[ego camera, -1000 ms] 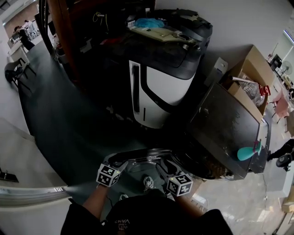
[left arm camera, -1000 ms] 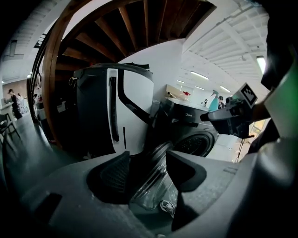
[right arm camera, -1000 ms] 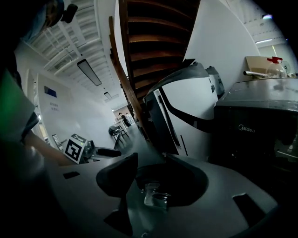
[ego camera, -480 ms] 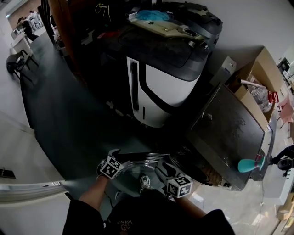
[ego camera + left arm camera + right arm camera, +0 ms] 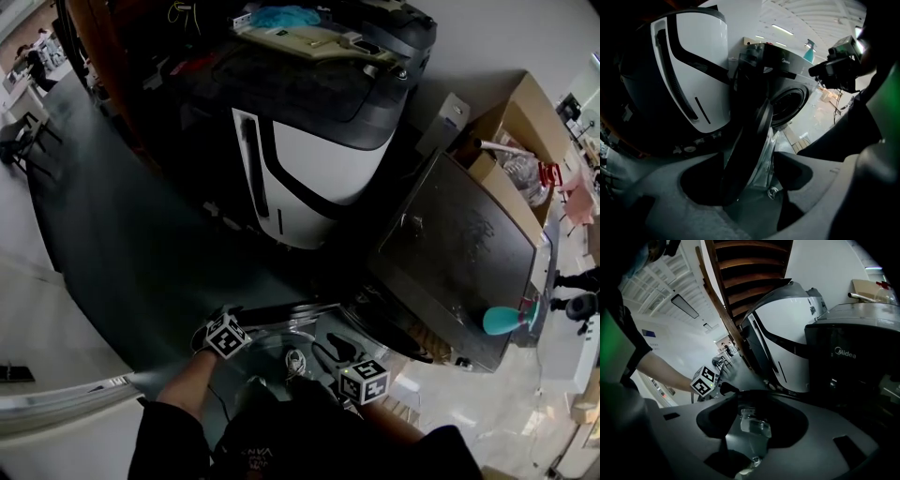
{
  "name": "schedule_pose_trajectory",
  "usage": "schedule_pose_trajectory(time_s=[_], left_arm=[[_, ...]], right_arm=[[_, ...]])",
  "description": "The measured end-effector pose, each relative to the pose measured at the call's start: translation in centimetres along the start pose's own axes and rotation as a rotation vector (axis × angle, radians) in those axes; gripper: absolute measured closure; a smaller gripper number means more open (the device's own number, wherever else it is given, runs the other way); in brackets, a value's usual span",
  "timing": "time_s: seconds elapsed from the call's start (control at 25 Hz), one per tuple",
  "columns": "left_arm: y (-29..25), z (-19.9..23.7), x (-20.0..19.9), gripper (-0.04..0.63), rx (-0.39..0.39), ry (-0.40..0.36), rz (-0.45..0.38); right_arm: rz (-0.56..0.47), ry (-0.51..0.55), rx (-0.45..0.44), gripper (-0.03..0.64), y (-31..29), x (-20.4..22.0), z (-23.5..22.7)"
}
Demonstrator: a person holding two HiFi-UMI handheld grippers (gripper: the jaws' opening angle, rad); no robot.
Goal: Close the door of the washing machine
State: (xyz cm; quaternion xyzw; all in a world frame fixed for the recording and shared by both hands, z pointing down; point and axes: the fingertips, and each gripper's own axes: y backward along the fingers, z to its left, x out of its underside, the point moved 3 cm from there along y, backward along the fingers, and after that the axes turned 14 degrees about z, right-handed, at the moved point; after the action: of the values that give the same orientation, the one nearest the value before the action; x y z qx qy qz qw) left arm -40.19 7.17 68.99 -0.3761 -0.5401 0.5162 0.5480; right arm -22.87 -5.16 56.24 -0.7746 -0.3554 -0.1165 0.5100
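Round, glossy dark-rimmed glass door [image 5: 272,342] stands open.

Washer corner, tally: 7 items.
There were 1 washer [image 5: 450,253] w/ 1 door [image 5: 750,140]; 2 grippers, i.e. left gripper [image 5: 740,185] (jaws opening, door rim between) & right gripper [image 5: 752,425]; 1 white unit [image 5: 323,159]; 1 box [image 5: 525,105]; 1 spray bottle [image 5: 502,319].

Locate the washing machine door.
Head view, bottom centre: the door hangs open left of the washing machine, its edge between the opening jaws of the left tool.
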Motion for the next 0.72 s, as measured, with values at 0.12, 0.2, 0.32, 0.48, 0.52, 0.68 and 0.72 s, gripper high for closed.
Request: schedule_pose_trajectory(time_s=[0.12, 0.2, 0.32, 0.48, 0.52, 0.68, 0.72], left_arm=[[-0.4, -0.5, 0.6, 0.258, 0.005, -0.049, 0.018], [-0.4, -0.7, 0.8, 0.258, 0.007, -0.069, 0.017], [-0.5, -1.2, 1.3, 0.247, 0.01, -0.127, 0.037], [-0.5, -2.5, 2.2, 0.247, 0.036, -0.174, 0.043], [-0.4, -3.1, 2.5, 0.247, 0.046, -0.19, 0.042], [-0.4, -5.4, 3.9, 0.249, 0.082, -0.244, 0.026], [-0.4, -5.9, 4.1, 0.252, 0.095, -0.245, 0.017]], right_arm=[[-0.019, -0.052, 0.036, 0.431, 0.7, 1.1, 0.7], [-0.048, -0.113, 0.05, 0.43, 1.3, 1.7, 1.5], [-0.079, -0.176, 0.072, 0.43, 1.8, 3.2, 3.1], [-0.093, -0.207, 0.117, 0.43, 2.0, 5.4, 5.1], [-0.106, -0.225, 0.121, 0.43, 2.0, 6.0, 5.7], [-0.146, -0.266, 0.154, 0.43, 2.5, 8.1, 8.2], [-0.156, -0.277, 0.167, 0.431, 2.7, 8.7, 8.7]])
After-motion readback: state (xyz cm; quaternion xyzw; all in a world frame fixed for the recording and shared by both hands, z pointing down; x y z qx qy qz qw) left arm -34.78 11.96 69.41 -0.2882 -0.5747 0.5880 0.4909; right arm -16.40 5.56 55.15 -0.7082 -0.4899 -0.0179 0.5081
